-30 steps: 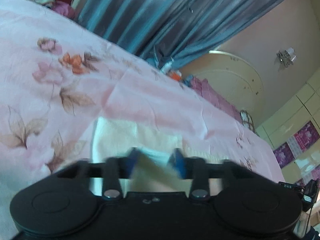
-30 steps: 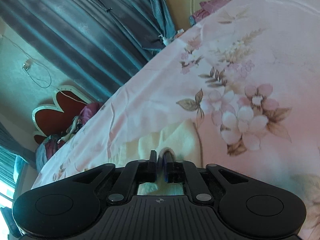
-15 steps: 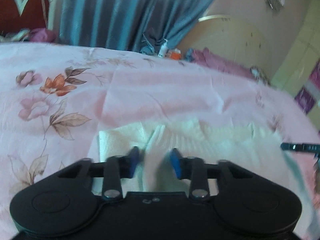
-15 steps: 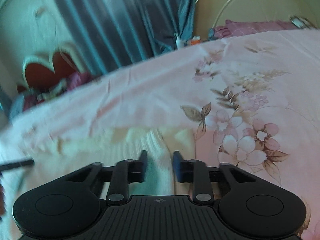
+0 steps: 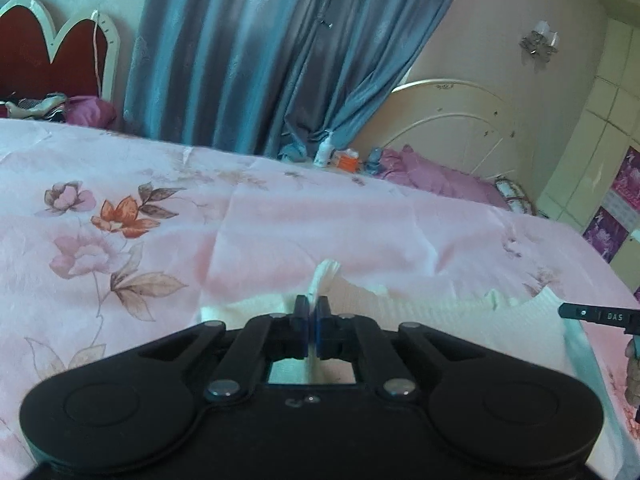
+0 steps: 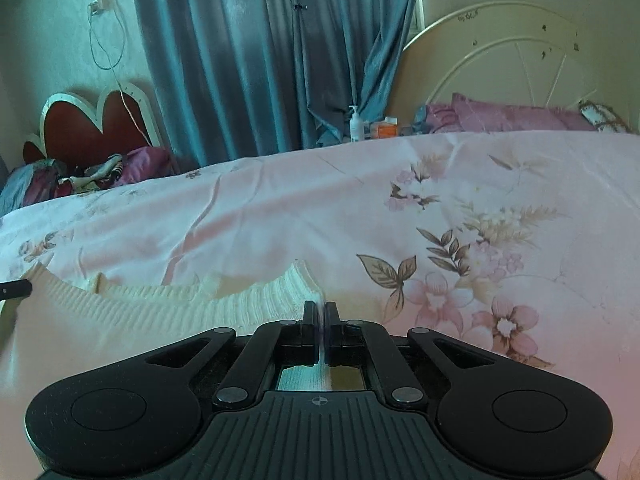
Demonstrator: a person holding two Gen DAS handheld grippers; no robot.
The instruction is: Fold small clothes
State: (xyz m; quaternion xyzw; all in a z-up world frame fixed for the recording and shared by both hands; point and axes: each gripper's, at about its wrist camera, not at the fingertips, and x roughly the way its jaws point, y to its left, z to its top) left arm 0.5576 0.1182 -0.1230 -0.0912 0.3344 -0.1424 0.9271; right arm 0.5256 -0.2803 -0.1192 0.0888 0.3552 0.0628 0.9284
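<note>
Garment (image 6: 132, 312) on bedsheet (image 6: 280, 220), ahead/left of right gripper (image 6: 320, 312); left gripper (image 5: 311, 308) at its opp. edge; curtain (image 6: 248, 52) behind bed.

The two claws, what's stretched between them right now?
The cream knit garment: the left claw and right claw each pinch one end of its ribbed edge, shown in both wrist views.

Bed with pink floral sheet (image 5: 312, 224). Blue curtain (image 6: 256, 60) far centre. Red heart-shaped headboard (image 6: 92, 128) far left; purple pillows (image 6: 516, 118), white bottle (image 6: 356, 126) far right.
</note>
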